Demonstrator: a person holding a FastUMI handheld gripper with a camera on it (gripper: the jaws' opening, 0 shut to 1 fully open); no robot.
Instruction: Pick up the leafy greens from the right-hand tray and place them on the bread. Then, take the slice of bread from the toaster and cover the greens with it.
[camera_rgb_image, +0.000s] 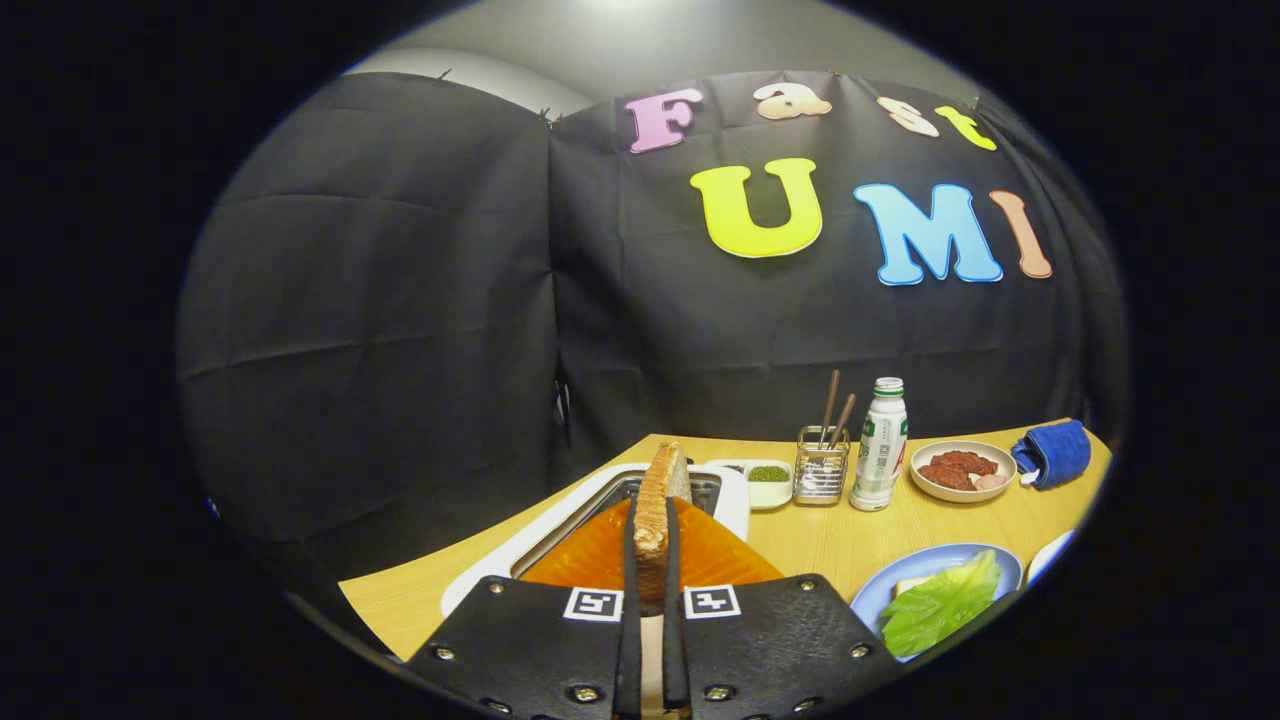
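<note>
Bread slice (660, 500) stands upright, clamped between both fingers (651, 560) above the toaster (600, 500); leafy greens (940, 605) lie on the blue plate (880, 590).

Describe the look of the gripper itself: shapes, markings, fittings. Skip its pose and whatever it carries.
The gripper has two long, thin fingers running forward side by side. Behind them sit two flat black angular plates, one per side, fastened with round metal screws. Each plate carries a small square black-and-white fiducial marker near its inner front corner. No cables, hand or sleeve are visible.
</note>
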